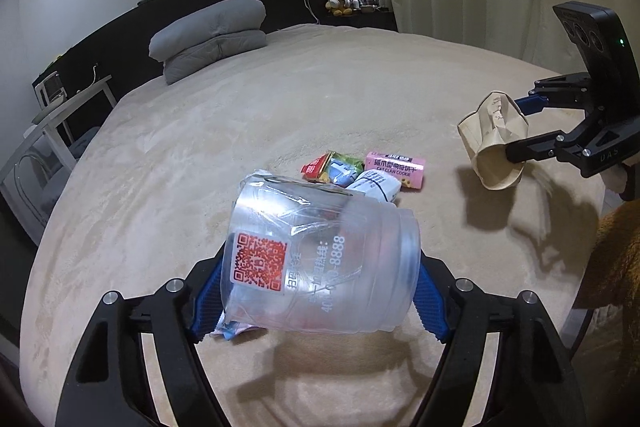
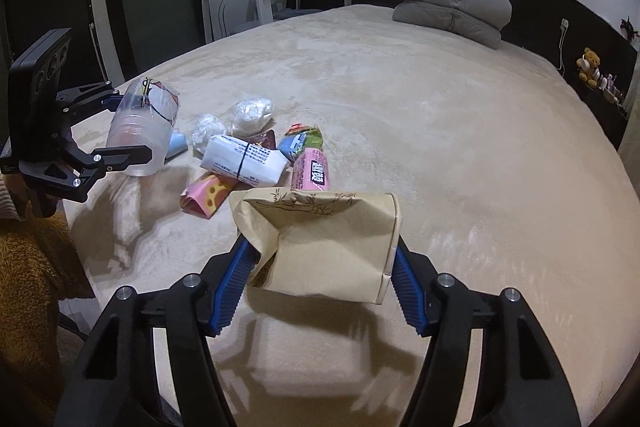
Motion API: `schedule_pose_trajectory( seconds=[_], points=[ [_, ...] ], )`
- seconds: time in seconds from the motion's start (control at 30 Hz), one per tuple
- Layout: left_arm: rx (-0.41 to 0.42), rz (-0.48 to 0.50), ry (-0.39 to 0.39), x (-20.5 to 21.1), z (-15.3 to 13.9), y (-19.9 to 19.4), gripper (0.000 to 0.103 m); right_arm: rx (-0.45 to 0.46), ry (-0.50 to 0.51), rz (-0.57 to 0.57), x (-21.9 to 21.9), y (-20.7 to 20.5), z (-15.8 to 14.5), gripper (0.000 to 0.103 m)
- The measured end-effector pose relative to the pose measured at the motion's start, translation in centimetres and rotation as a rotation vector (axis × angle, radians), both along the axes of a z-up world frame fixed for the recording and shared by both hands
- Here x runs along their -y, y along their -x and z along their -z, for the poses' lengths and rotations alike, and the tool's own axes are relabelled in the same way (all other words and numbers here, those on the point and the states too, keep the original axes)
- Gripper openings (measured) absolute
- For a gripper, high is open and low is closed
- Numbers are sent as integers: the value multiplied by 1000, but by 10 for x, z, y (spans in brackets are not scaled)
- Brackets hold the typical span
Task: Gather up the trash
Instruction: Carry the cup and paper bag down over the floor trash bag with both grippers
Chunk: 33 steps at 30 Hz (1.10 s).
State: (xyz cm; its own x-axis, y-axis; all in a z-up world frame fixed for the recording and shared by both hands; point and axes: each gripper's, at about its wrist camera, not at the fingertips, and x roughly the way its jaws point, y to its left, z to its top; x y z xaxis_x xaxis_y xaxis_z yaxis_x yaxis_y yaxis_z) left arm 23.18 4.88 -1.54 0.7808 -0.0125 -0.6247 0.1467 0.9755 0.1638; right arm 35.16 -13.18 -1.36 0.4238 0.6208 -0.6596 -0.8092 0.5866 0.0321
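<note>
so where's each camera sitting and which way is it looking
Left wrist: on the left gripper, looking across the bed toward the headboard; its fingers clamp a plastic cup.
Right wrist: on the right gripper, facing the bed; its fingers clamp a paper bag.
Shared: each shows the other gripper, the wrapper pile and the grey pillows.

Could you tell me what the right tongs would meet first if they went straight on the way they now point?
Probably the pink snack packet just beyond the paper bag that the right tongs hold, though depth is unclear.
</note>
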Motion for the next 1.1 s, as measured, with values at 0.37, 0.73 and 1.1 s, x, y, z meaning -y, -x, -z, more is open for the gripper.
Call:
schedule_pose_trajectory(
  seconds=[0.37,0.73,1.1],
  points=[
    [98,-31,140,14,-30,55,76,9,-116,57,27,76,-22,65],
    [133,-80,303,34,-23,126,76,-21,-193,114,38,147,-20,65],
    [101,-158,476,52,0,176,76,-100,-235,171,51,199,-3,65]
  ],
)
